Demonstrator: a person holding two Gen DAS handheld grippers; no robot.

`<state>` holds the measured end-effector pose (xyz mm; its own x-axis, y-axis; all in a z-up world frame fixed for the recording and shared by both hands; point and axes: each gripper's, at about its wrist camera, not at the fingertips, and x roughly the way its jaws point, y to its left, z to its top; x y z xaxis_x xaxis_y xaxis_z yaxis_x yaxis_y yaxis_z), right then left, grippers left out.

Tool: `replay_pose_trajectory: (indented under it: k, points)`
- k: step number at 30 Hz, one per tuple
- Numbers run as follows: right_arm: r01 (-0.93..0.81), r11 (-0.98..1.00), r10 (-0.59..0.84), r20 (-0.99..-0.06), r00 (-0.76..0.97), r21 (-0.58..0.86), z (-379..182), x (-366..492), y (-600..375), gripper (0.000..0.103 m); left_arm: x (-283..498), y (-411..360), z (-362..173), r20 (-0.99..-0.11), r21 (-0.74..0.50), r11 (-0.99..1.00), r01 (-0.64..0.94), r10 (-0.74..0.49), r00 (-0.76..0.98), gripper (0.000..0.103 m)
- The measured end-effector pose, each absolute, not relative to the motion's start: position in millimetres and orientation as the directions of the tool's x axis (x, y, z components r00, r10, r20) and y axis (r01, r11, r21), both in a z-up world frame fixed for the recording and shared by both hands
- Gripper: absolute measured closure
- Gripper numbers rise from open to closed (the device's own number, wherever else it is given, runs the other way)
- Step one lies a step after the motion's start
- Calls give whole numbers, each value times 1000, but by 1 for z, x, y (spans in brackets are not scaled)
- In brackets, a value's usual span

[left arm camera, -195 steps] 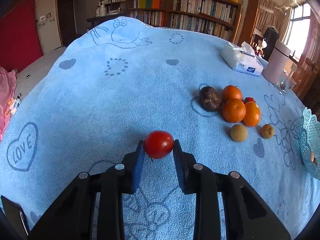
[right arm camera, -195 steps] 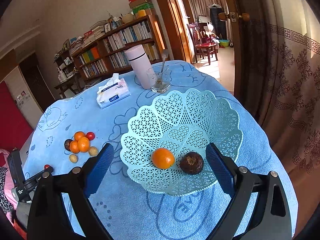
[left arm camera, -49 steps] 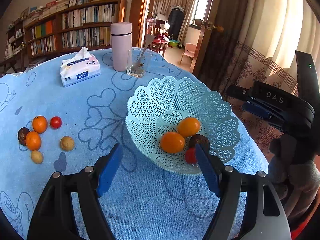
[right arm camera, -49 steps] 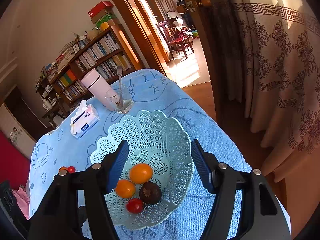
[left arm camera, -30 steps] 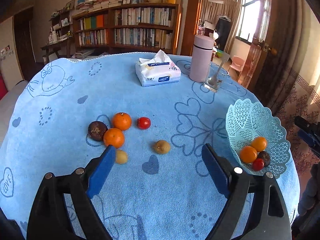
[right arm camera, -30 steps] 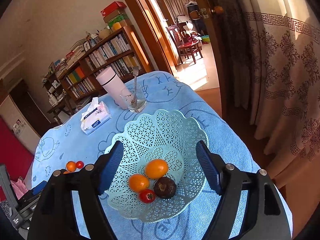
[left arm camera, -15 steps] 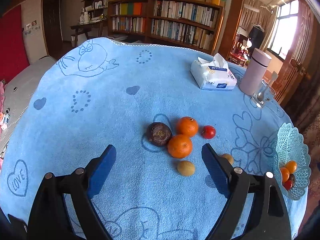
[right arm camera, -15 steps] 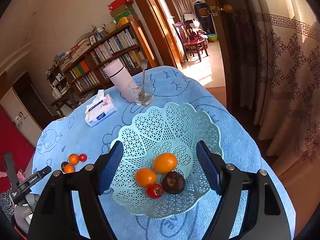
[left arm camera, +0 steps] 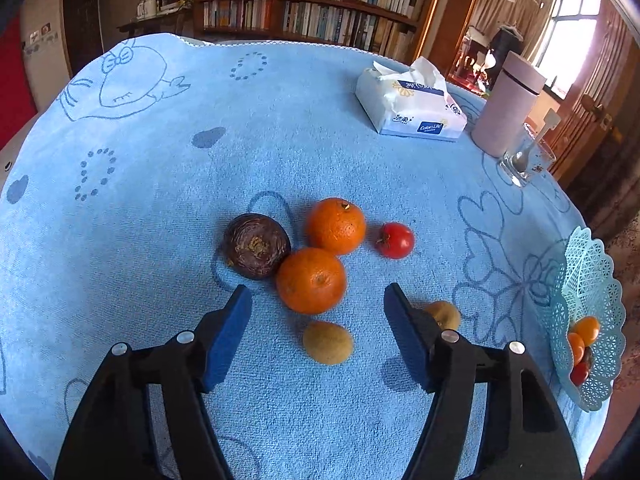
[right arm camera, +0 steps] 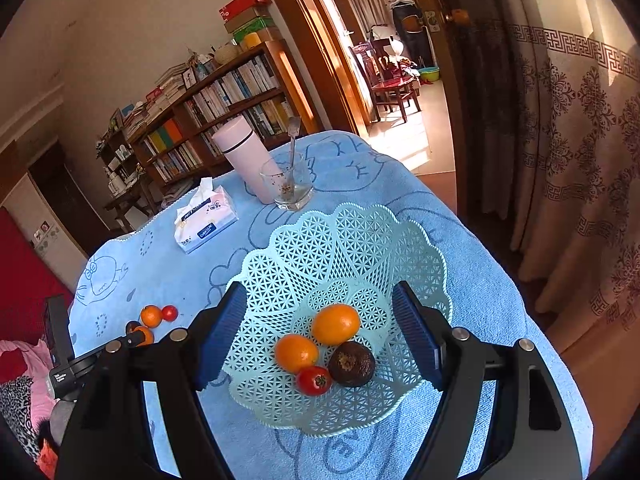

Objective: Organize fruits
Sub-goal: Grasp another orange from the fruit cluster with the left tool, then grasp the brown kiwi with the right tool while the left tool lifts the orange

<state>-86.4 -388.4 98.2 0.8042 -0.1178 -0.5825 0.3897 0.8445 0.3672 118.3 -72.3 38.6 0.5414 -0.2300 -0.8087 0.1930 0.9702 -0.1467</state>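
Observation:
In the left wrist view, my left gripper [left arm camera: 318,312] is open and empty, low over a cluster of fruit on the blue cloth: a near orange [left arm camera: 311,280] between the jaws, a second orange [left arm camera: 336,225], a dark passion fruit [left arm camera: 257,245], a red tomato [left arm camera: 395,241], a small brown fruit [left arm camera: 327,342] and another [left arm camera: 443,314] partly behind the right finger. In the right wrist view, my right gripper [right arm camera: 318,320] is open and empty above the pale blue lattice basket [right arm camera: 340,236], which holds two oranges [right arm camera: 335,324], a tomato [right arm camera: 313,380] and a passion fruit [right arm camera: 351,363].
A tissue pack [left arm camera: 410,106], a pink flask [left arm camera: 507,108] and a glass with a spoon [left arm camera: 526,158] stand at the table's far right. The basket [left arm camera: 592,288] sits at the right table edge. Bookshelves, a doorway and curtains surround the table.
My left gripper has swung from the basket back to the fruit cluster and come down close, the near orange now between its jaws. The right gripper has shifted only slightly over the basket.

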Motion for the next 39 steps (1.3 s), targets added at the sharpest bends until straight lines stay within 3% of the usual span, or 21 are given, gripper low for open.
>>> replay_pose_trajectory:
  k: [9, 11, 29, 39]
  points:
    - [382, 854, -106, -599, 794, 354, 94, -81, -382, 26, 137, -78, 21, -829, -166, 974, 153, -222, 513, 54]
    - [374, 859, -100, -603, 791, 349, 92, -80, -378, 26, 136, -77, 23, -825, -152, 976, 154, -211, 525, 63]
    - [233, 920, 12, -618, 786, 315, 89, -66, -319, 26, 78, -15, 58, -745, -224, 961, 162, -276, 607, 63]
    - [12, 934, 262, -707, 657, 357, 72, -9, -241, 26, 52, 10, 81, -695, -224, 961, 161, -273, 666, 63]
